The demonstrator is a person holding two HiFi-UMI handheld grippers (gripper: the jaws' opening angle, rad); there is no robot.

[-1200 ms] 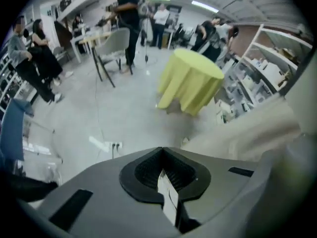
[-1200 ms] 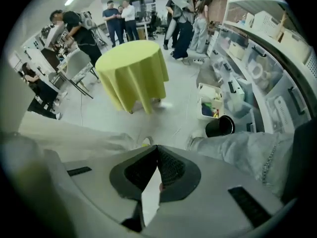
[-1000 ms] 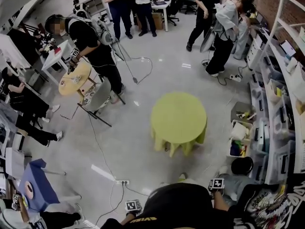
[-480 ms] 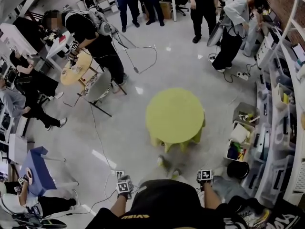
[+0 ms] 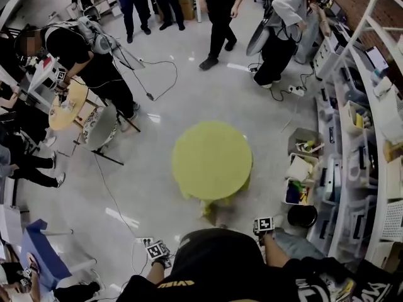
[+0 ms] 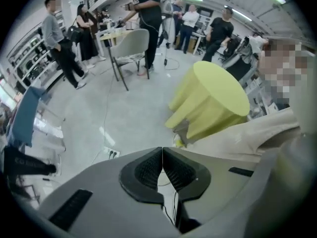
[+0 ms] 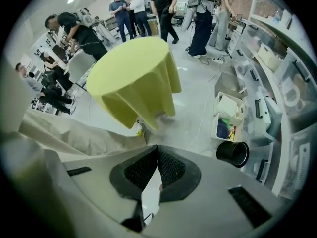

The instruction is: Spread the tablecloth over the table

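A yellow-green tablecloth [image 5: 212, 160] covers the small round table in the middle of the floor, and its edge hangs in folds all round. It also shows as the tablecloth [image 6: 218, 95] in the left gripper view and the tablecloth [image 7: 131, 73] in the right gripper view. My left gripper [image 5: 157, 251] is low beside my body, well short of the table. My right gripper [image 5: 263, 225] hangs just off the table's near right side. The left gripper [image 6: 162, 150] and the right gripper [image 7: 157, 148] are both shut with nothing between the pads.
Shelving [image 5: 359, 168] and storage bins [image 5: 301, 175] line the right side, with a black bucket [image 5: 302, 216] near my right hand. A power strip [image 5: 146, 240] and cables lie on the floor at left. A chair [image 5: 101, 128], a wooden table [image 5: 66, 102] and several people stand beyond.
In the head view both grippers have shifted leftward and the covered table has drawn nearer to my body. The jaws of both stay shut.
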